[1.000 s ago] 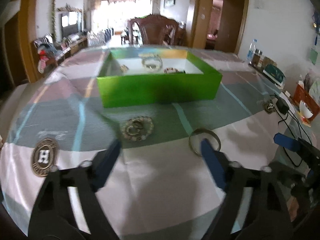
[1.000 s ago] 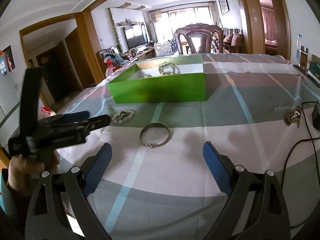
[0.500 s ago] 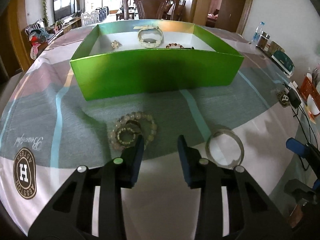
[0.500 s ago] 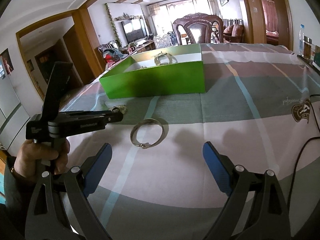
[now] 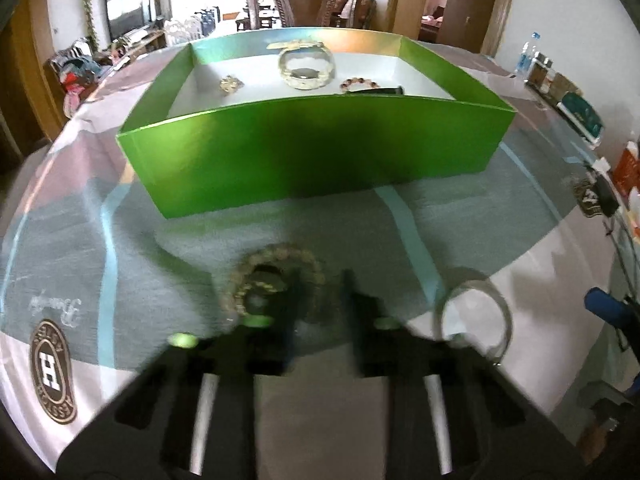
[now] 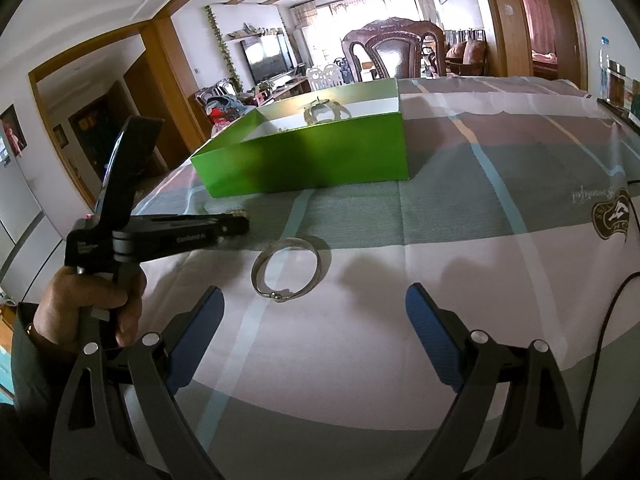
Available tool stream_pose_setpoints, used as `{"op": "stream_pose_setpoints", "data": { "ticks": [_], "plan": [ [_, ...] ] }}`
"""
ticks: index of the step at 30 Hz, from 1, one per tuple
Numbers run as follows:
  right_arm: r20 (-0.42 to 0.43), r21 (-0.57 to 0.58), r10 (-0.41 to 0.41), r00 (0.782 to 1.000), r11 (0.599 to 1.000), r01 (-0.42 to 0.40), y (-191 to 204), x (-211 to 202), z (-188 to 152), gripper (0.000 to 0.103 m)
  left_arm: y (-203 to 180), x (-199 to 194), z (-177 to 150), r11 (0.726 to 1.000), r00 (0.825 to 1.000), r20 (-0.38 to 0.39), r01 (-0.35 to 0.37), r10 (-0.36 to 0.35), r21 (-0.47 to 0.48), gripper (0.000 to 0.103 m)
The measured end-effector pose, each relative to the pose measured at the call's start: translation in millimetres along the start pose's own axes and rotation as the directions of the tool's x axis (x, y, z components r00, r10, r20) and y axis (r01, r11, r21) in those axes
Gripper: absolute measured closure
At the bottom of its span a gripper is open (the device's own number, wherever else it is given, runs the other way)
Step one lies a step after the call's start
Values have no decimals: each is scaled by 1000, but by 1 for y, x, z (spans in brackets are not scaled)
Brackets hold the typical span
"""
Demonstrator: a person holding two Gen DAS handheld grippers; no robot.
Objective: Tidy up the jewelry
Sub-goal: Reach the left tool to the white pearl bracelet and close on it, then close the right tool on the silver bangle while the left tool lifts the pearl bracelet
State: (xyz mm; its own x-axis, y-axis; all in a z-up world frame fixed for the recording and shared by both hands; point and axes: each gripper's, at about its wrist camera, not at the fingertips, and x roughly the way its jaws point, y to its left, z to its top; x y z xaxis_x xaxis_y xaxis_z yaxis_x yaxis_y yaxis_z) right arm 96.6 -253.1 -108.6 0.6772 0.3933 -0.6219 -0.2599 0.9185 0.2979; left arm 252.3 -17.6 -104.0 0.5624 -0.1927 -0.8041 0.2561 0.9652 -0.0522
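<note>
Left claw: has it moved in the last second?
Yes. The left claw has pushed forward toward the green box, whose front wall now looms larger, and its fingers have narrowed around the edge of the bead bracelet.

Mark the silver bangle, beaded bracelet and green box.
silver bangle (image 6: 286, 270): right wrist view, near rim by clasp.
beaded bracelet (image 5: 280, 254): left wrist view, far bead arc.
green box (image 5: 320, 148): left wrist view, front wall.

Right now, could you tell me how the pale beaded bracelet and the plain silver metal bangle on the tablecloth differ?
The pale beaded bracelet is strung from beads; the plain silver metal bangle is one smooth hoop with a clasp. The bracelet lies on a grey-green patch at the left tool; the bangle lies on pale cloth, untouched. Both lie flat outside the green box.
</note>
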Motion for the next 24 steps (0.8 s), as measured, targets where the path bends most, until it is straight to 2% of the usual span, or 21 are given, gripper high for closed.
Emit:
{"op": "stream_pose_setpoints", "data": {
  "ticks": [4, 6, 8, 12, 15, 21, 24],
  "plan": [
    [-2, -3, 1, 1000, 1000, -1, 0, 1, 0, 13, 6, -1, 2, 999, 999, -4, 35, -35, -14, 95],
    [0, -7, -3, 1000, 1000, 3, 0, 1, 2, 13, 10, -10, -1, 999, 999, 44, 32, -31, -37, 95],
    [1, -11, -7, 1000, 1000, 7, 1, 1, 2, 13, 16, -34, -3, 995, 991, 117, 73, -64, -74, 95],
    [-8, -26, -22, 1000, 999, 21, 4, 5, 7, 13, 33, -102, -14, 979, 954, 281, 149, -105, -142, 96],
    [-37, -75, -39, 999, 997, 36, 15, 14, 12, 13, 38, -141, -25, 978, 934, 344, 154, -97, -142, 95],
    [-99, -189, -152, 983, 973, 132, 36, 46, 19, 12, 36, -170, -47, 983, 928, 369, 119, -60, -137, 95],
    [-140, -219, -182, 973, 964, 149, 40, 63, 21, 12, 37, -172, -58, 980, 930, 358, 140, -81, -142, 95]
  ]
}}
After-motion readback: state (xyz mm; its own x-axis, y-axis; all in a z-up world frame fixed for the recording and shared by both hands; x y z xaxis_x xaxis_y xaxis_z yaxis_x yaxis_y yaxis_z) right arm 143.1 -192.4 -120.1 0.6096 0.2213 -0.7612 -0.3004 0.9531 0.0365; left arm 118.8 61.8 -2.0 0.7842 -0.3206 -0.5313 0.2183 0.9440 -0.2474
